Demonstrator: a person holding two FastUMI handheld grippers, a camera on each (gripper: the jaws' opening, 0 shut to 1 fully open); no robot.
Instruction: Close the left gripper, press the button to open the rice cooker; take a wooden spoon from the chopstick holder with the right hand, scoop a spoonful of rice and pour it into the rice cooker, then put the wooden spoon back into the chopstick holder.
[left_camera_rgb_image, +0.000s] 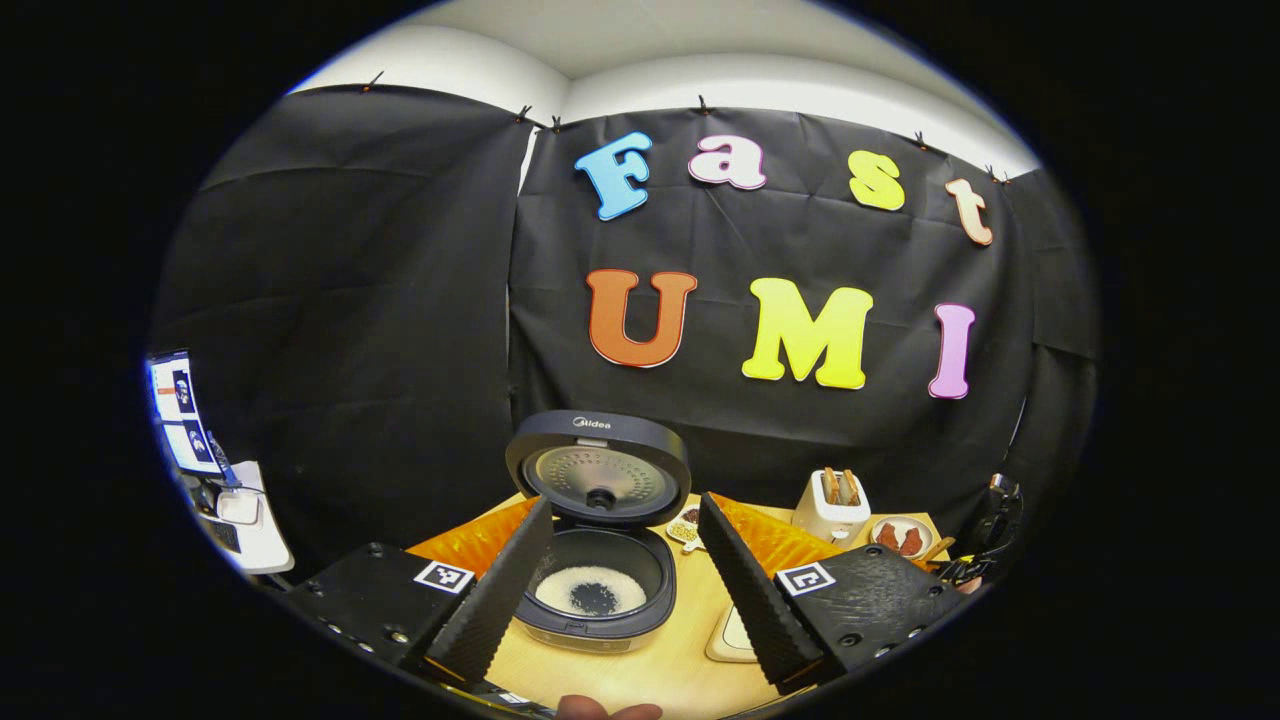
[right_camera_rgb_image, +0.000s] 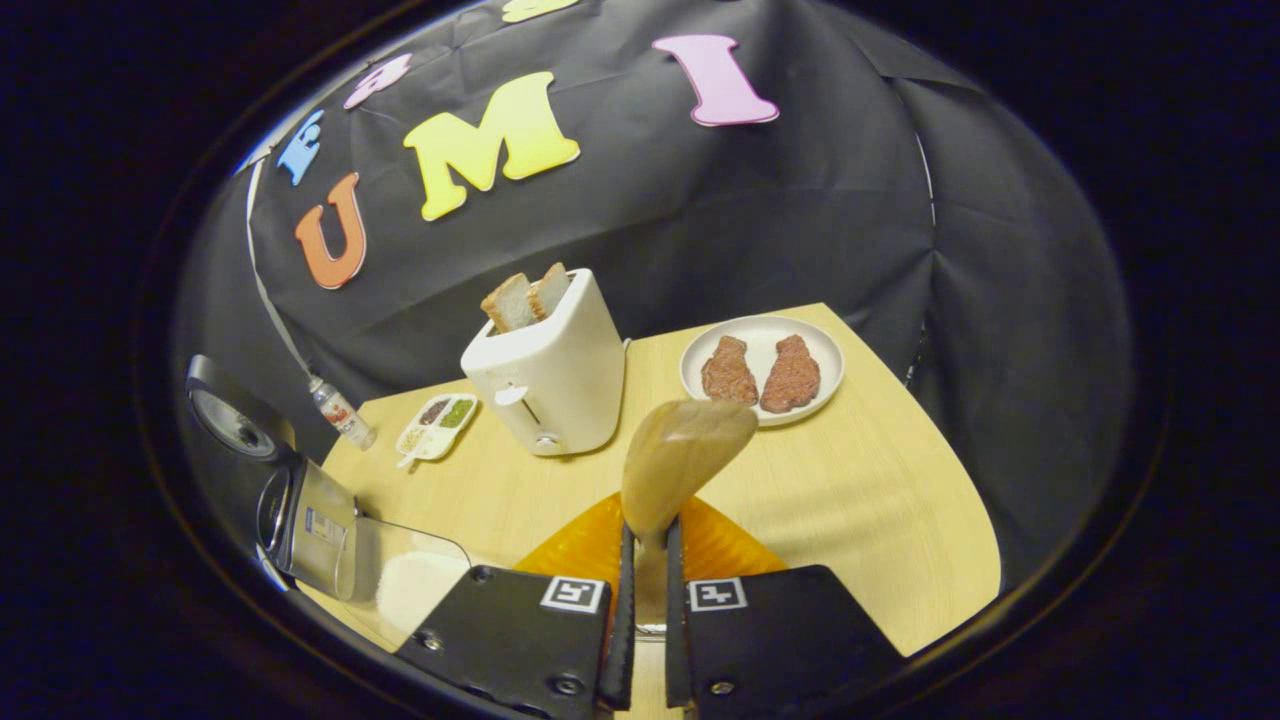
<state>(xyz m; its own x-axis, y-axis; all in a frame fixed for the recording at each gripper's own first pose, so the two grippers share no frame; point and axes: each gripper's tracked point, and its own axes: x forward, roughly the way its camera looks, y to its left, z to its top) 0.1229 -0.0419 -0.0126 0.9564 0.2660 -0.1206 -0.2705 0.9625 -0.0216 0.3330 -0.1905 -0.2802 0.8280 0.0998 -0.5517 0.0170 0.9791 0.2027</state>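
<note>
The rice cooker (left_camera_rgb_image: 600, 610) stands on the table with its lid (left_camera_rgb_image: 597, 468) raised, and white rice with a dark patch lies in the pot. My left gripper (left_camera_rgb_image: 625, 505) is open, one finger on each side of the cooker and a little short of it. My right gripper (right_camera_rgb_image: 650, 530) is shut on the handle of a wooden spoon (right_camera_rgb_image: 685, 455). The spoon's bowl points up and forward over the table, and no rice shows on the face I see. The open cooker (right_camera_rgb_image: 300, 515) sits far to the left, next to a clear container of rice (right_camera_rgb_image: 405, 580).
A white toaster (right_camera_rgb_image: 550, 370) with bread slices, a plate (right_camera_rgb_image: 825, 350) with two pieces of meat, a small seasoning dish (right_camera_rgb_image: 437, 425) and a little bottle (right_camera_rgb_image: 340, 410) stand toward the back of the table. A monitor (left_camera_rgb_image: 180, 410) is at the far left.
</note>
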